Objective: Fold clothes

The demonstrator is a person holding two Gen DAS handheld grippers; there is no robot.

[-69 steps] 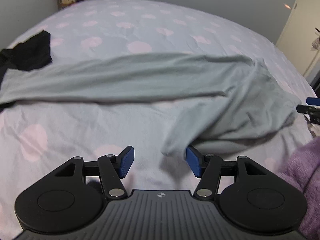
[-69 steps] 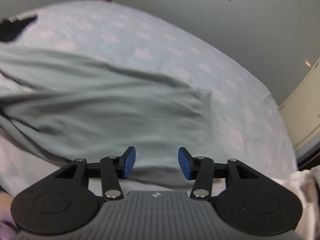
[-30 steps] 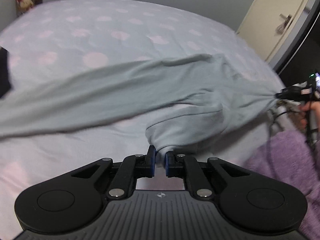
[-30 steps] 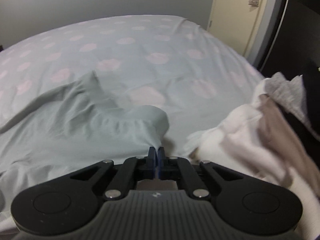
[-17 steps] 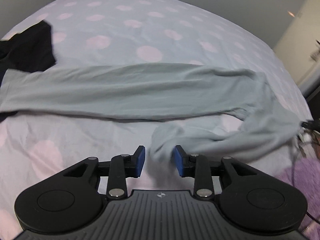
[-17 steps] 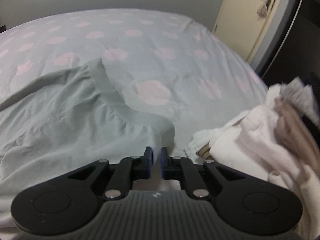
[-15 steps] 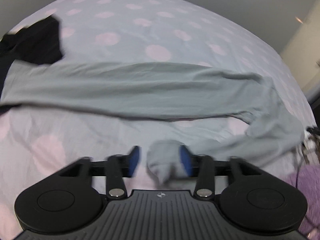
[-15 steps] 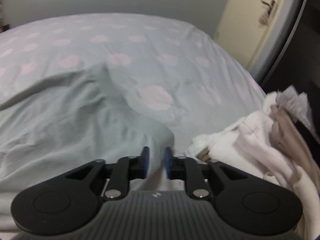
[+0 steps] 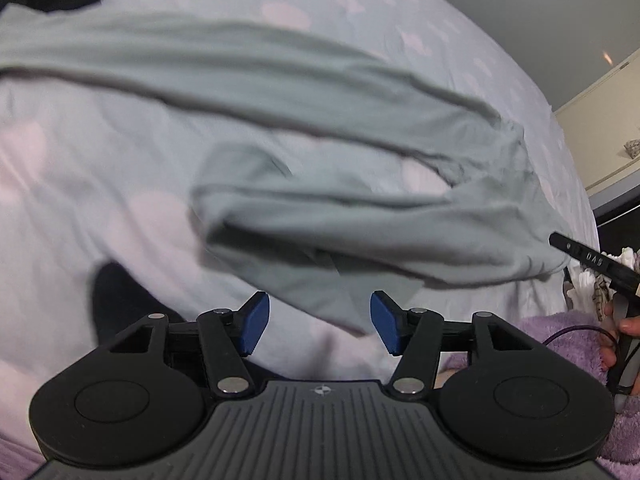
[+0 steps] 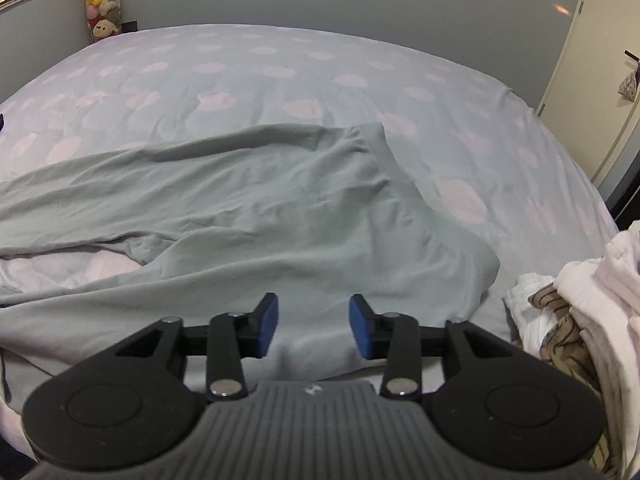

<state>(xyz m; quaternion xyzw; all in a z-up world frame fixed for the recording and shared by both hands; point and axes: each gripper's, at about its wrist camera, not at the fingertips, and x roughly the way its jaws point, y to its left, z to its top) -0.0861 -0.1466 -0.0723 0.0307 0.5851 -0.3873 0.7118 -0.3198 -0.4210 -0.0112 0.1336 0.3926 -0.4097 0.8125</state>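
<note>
Both grippers are opening, released. The left gripper (image 9: 316, 328) and right gripper (image 10: 313, 330) hover over the grey-green garment (image 10: 248, 208) on the bed (image 10: 304, 68).

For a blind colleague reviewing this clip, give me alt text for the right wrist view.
A pale grey-green cloth garment lies spread on a light blue bedsheet with pink spots. The right gripper is opening just short of its near edge, nothing between its blue fingers. A heap of white and brown laundry sits at right.

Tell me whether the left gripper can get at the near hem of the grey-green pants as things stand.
Probably yes: the left gripper has its jaws opening, and the grey-green pants hang loose just beyond them with nothing between.
</note>
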